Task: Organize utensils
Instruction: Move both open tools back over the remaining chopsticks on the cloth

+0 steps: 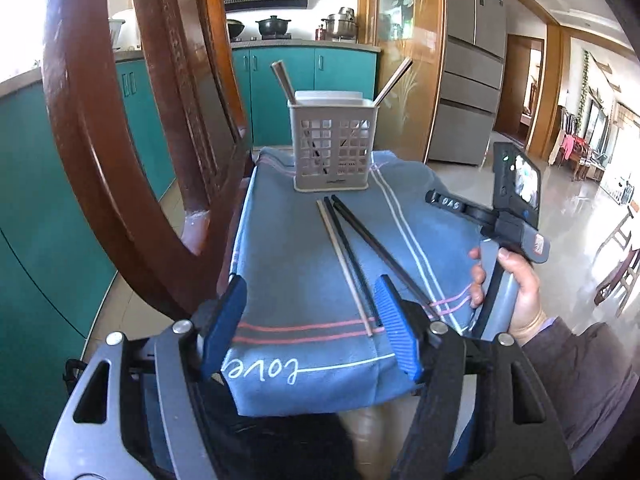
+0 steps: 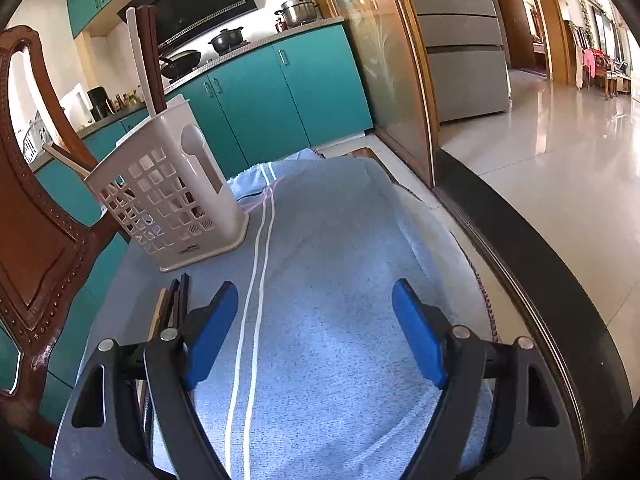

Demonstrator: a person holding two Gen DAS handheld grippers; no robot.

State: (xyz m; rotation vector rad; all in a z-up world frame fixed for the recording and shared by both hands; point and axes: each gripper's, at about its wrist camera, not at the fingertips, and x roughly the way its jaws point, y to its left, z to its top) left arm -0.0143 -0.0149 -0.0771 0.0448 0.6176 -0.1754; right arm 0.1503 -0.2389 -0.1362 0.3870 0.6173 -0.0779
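Observation:
A beige slotted utensil holder [image 1: 330, 148] stands at the far end of a blue towel [image 1: 292, 264], with chopsticks leaning out of it to both sides. Three loose chopsticks [image 1: 352, 252], one pale and two dark, lie on the towel in front of it. My left gripper [image 1: 310, 320] is open and empty at the towel's near end, its right finger beside the chopstick ends. In the right wrist view the holder [image 2: 172, 200] is at upper left and the loose chopsticks [image 2: 172, 304] lie left of my right gripper [image 2: 316, 328], which is open and empty over the towel [image 2: 340, 264].
A carved wooden chair back [image 1: 120, 140] rises close on the left and also shows in the right wrist view [image 2: 36, 240]. Teal kitchen cabinets [image 1: 280, 76] stand behind. The right hand-held gripper body [image 1: 508, 232] is at the towel's right edge. Tiled floor [image 2: 560, 140] lies to the right.

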